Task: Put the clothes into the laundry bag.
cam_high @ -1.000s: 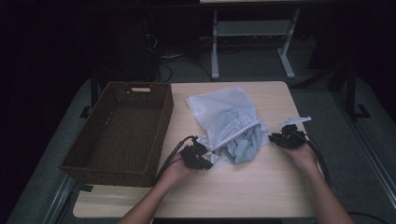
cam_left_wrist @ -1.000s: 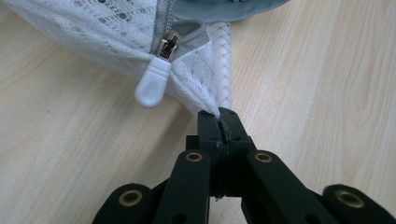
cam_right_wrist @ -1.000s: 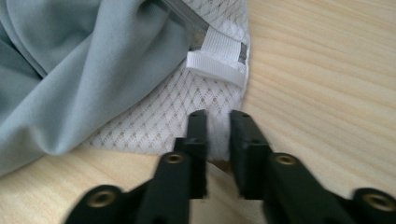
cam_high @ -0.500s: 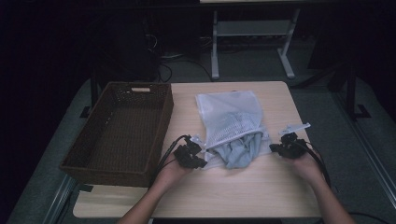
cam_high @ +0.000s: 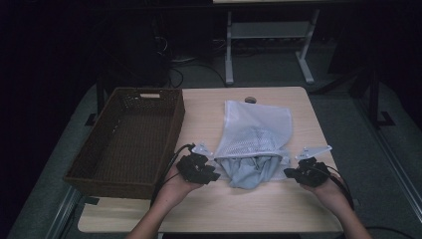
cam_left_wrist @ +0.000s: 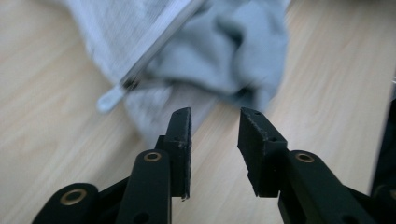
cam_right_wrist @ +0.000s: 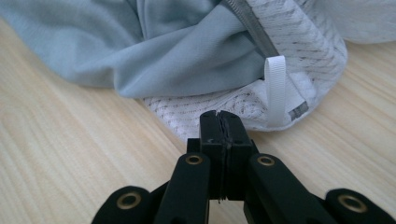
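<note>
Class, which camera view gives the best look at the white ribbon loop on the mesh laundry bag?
The right gripper view: the white ribbon loop is sharp and close beside the zip, on the mesh laundry bag. The left gripper view shows a blurred white tab on the bag, perhaps another loop. In the high view it is too small to tell.

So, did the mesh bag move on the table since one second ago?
Yes. The mesh bag has swung round: its closed end, earlier angled toward the basket, now points toward the table's far edge.

The basket (cam_high: 130,137) stands left of the mesh bag (cam_high: 256,132), with cloth (cam_high: 249,172) spilling from its near end.
</note>
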### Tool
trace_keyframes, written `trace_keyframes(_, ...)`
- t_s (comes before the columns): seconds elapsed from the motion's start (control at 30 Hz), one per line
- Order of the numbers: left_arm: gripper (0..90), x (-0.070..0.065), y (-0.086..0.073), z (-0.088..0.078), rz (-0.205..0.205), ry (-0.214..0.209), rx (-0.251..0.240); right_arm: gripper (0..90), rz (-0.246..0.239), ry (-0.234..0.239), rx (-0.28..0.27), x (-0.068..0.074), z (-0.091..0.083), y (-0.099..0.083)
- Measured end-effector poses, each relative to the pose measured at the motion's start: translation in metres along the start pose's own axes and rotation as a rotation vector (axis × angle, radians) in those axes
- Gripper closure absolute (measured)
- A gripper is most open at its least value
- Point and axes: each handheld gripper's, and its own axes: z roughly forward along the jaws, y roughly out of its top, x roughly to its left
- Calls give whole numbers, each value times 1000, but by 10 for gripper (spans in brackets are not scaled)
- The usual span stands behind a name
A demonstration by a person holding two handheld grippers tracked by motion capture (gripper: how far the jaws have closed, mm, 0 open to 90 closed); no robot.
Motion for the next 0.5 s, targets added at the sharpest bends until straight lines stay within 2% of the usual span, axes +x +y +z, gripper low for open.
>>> trace_keyframes(0.13,843,-13,15,14,48,-58,-8,890,-12,22,-5,7,0,2)
trace_keyframes(0.2,895,-20,24,26,79,-83,-1,889,-25,28,-3,11,2,4)
trace_keyframes(0.3,896,-26,39,46,108,-104,8,890,-31,33,2,13,5,5)
trace_keyframes(0.5,897,-30,60,87,130,-134,40,890,-45,41,8,14,8,6)
